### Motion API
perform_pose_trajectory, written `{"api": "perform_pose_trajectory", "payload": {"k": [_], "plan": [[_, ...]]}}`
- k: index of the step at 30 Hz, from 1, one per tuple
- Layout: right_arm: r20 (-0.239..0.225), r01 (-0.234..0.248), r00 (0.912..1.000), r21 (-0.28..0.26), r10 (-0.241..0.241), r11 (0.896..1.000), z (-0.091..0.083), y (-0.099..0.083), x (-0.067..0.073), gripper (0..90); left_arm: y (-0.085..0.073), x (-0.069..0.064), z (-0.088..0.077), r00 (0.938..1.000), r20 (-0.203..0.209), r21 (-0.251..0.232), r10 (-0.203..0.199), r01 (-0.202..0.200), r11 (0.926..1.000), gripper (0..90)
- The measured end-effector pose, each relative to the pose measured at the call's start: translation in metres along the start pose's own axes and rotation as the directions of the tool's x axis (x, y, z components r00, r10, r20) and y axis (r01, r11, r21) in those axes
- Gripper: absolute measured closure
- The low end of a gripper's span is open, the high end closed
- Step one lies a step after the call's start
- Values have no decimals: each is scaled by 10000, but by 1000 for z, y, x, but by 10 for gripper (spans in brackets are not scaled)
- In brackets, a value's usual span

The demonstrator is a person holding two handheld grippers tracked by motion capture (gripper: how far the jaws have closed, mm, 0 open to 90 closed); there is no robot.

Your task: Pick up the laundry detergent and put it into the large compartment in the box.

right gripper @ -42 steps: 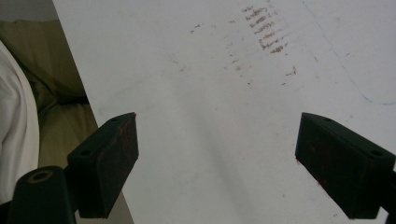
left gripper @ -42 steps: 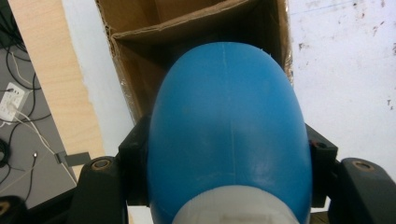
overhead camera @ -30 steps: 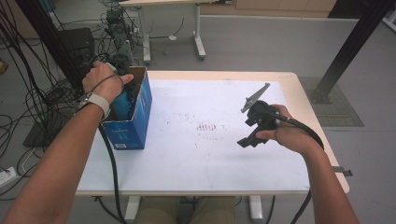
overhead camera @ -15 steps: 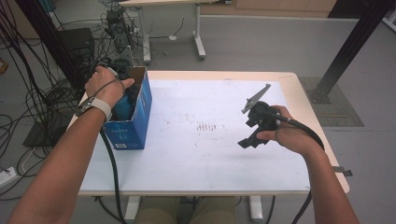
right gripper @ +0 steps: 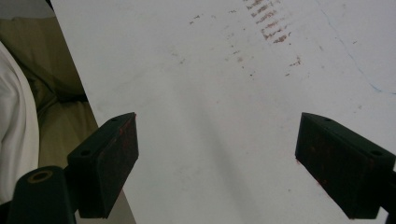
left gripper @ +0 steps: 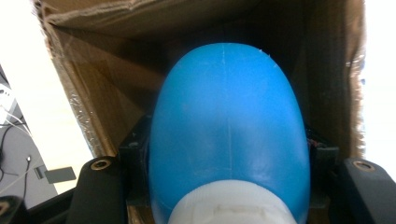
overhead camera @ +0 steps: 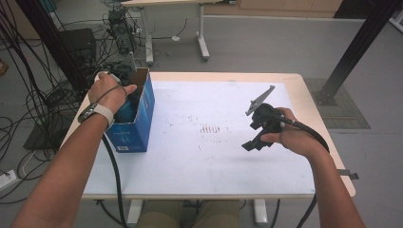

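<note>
A blue cardboard box [overhead camera: 138,121] stands open-topped at the table's left edge. My left gripper [overhead camera: 124,97] reaches down into it, and its jaws are shut on a blue bottle [left gripper: 229,135] with a white cap [left gripper: 231,210]; brown inner box walls [left gripper: 93,84] surround the bottle. A sliver of that blue bottle [overhead camera: 124,110] peeks out under my left hand in the high view. My right gripper [overhead camera: 252,142] hovers over the right half of the table, pointing down and toward me. It is open, with nothing between its pads [right gripper: 116,161].
The white table top [overhead camera: 209,156] carries brownish scuff marks [overhead camera: 213,128] near its middle. Cables and equipment [overhead camera: 119,28] crowd the floor beyond the table's left side. A black post [overhead camera: 356,47] stands at the far right. The table's near edge [right gripper: 88,102] runs beside my right gripper.
My left hand has sunk a little deeper into the box with the bottle. The right gripper has barely moved.
</note>
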State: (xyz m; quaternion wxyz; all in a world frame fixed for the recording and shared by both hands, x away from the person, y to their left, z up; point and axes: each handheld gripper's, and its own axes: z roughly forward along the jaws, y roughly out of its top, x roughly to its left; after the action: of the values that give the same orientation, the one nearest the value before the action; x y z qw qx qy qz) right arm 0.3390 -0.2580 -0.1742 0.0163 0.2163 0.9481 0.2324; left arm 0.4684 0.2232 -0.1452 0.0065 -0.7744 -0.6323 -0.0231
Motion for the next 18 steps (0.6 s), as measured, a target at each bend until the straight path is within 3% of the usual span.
{"api": "perform_pose_trajectory", "payload": {"k": [5,18], "plan": [[-16,-41,10000,25,41,10000,1,0,-1,134,1,3,6,9998,178,94,-5,4,10000,371],[-7,-78,10000,31,78,10000,1,-2,-1,134,1,3,7,9998,181,62,12,-13,10000,371]]}}
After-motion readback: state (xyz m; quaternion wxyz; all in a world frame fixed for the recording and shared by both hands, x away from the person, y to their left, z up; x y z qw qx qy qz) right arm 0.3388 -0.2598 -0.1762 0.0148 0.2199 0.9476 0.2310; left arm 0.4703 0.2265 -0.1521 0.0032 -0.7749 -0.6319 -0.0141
